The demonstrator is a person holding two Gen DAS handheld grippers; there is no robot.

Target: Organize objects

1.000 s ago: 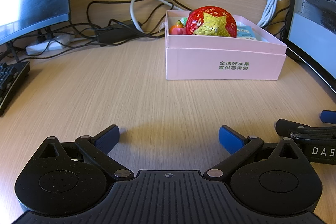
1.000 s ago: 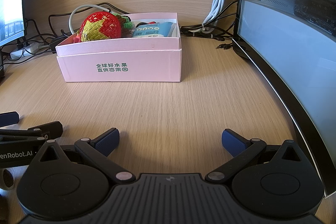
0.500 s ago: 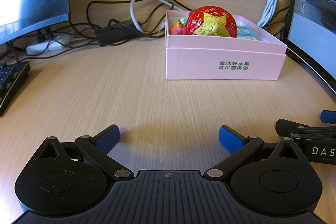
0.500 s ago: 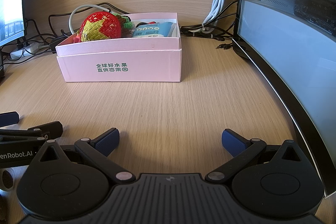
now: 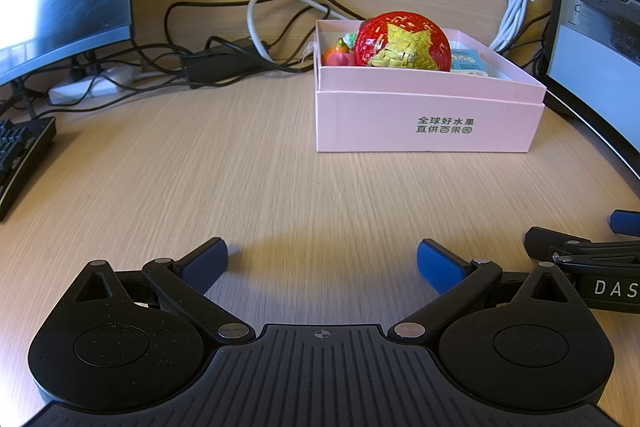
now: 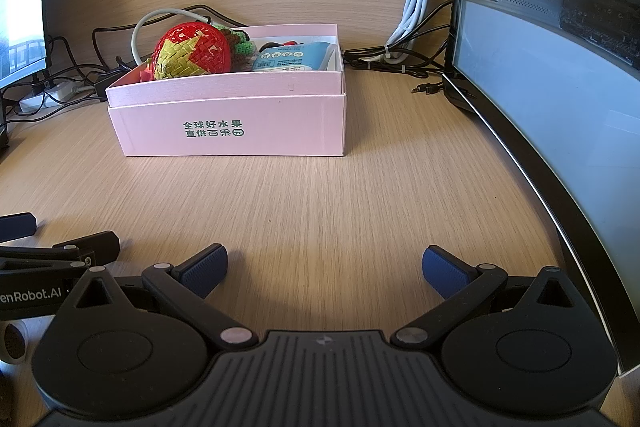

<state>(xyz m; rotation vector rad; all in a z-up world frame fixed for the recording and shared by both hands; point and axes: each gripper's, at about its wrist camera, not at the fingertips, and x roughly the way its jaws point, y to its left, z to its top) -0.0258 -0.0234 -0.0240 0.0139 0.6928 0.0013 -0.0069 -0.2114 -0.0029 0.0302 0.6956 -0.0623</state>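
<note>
Pink box (image 6: 240, 131) holds woven ball (image 6: 192, 51), blue packet (image 6: 290, 59)

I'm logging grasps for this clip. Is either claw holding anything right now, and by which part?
Nothing is held. The left claw and right claw are both open over bare desk, short of the pink box.

The left tool (image 5: 322, 265) rests low on the bench (image 5: 240, 187), jaws spread wide and empty; at one o'clock a pink box (image 5: 428, 119) holds a woven red-and-yellow ball (image 5: 402, 41)
</note>
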